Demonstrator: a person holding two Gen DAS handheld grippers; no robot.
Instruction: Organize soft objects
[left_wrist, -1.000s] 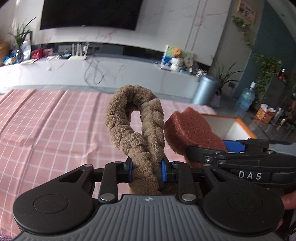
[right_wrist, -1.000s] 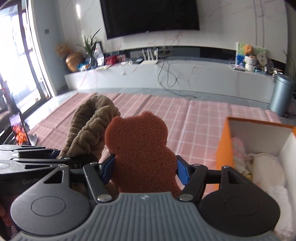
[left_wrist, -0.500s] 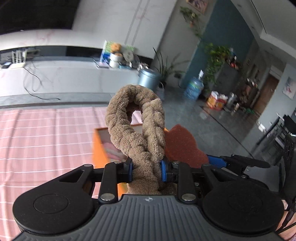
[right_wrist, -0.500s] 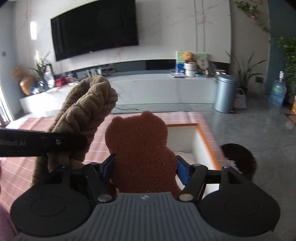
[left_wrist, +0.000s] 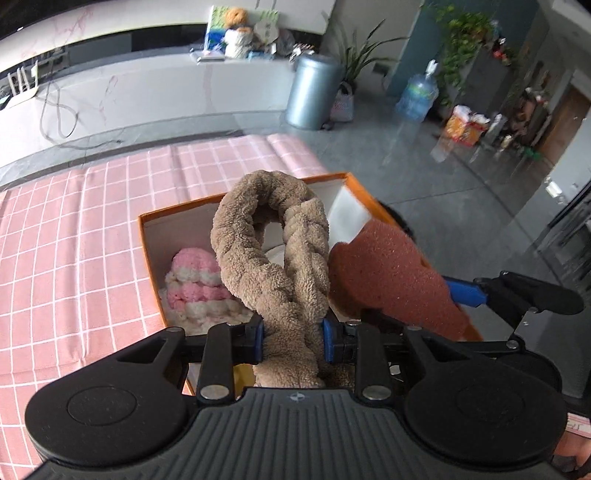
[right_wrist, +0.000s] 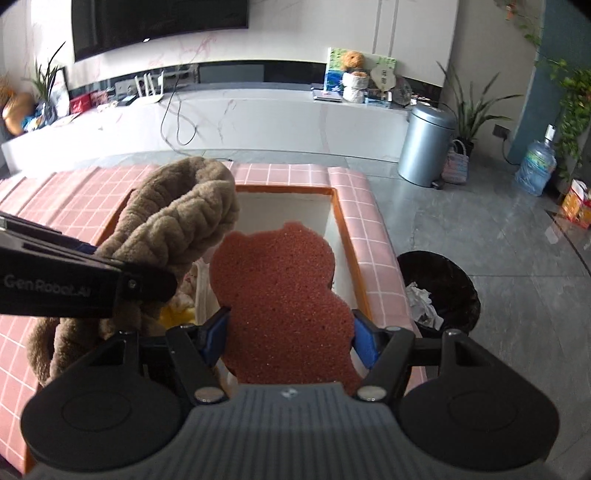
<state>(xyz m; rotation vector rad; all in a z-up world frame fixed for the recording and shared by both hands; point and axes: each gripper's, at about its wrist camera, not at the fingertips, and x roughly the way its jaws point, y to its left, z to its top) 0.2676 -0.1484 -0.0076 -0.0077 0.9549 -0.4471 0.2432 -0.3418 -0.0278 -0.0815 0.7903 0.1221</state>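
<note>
My left gripper (left_wrist: 292, 339) is shut on a brown braided plush loop (left_wrist: 271, 254), which stands up between its blue pads. My right gripper (right_wrist: 290, 338) is shut on a reddish-brown bear-shaped sponge (right_wrist: 280, 295). Both are held side by side over an orange box with white inner walls (left_wrist: 147, 240) (right_wrist: 330, 218). Inside the box lies a pink and white knitted item (left_wrist: 195, 284). The plush loop (right_wrist: 177, 225) shows at the left of the right wrist view, the sponge (left_wrist: 391, 277) at the right of the left wrist view.
The box stands on a pink checked tablecloth (left_wrist: 74, 229) near the table's corner. Beside the table, on the grey floor, is a black waste bin (right_wrist: 439, 291) holding paper. Farther back stand a silver bin (right_wrist: 426, 144), a water bottle (right_wrist: 535, 166) and a white TV bench (right_wrist: 240, 114).
Both grippers have swung to the right across the table with their objects and tilted down; the orange box now lies directly beneath them. Neither grip has changed.
</note>
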